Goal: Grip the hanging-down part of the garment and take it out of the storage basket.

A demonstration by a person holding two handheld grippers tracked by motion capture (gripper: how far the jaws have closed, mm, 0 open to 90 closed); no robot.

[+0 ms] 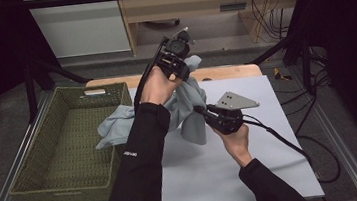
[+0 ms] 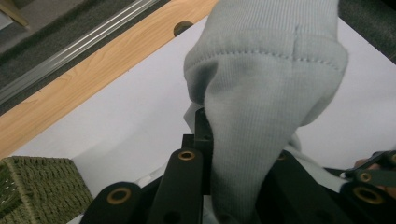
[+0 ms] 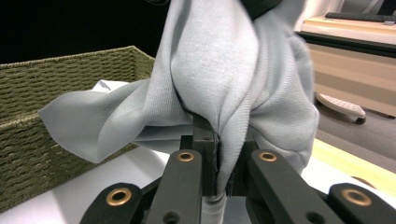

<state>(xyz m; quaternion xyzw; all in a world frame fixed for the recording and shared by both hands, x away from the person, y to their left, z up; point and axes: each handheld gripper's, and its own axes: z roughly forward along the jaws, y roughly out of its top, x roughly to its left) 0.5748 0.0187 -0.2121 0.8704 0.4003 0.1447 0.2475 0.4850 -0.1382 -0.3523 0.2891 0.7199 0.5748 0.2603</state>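
Both clamp the pale grey knitted garment (image 1: 187, 104) lifted above the white worktop (image 1: 253, 163): left hand-held gripper (image 1: 178, 63) far, right hand-held gripper (image 1: 203, 112) nearer. Next, likely swing it left into the green woven basket (image 1: 65, 142).

Wooden table (image 1: 224, 72), white sheet (image 1: 253, 158), green woven basket (image 1: 33, 176)

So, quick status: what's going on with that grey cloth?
Both hand-held grippers, left and right, clamped on the grey cloth. Cloth lifted over table. Basket alongside, nothing blocking.
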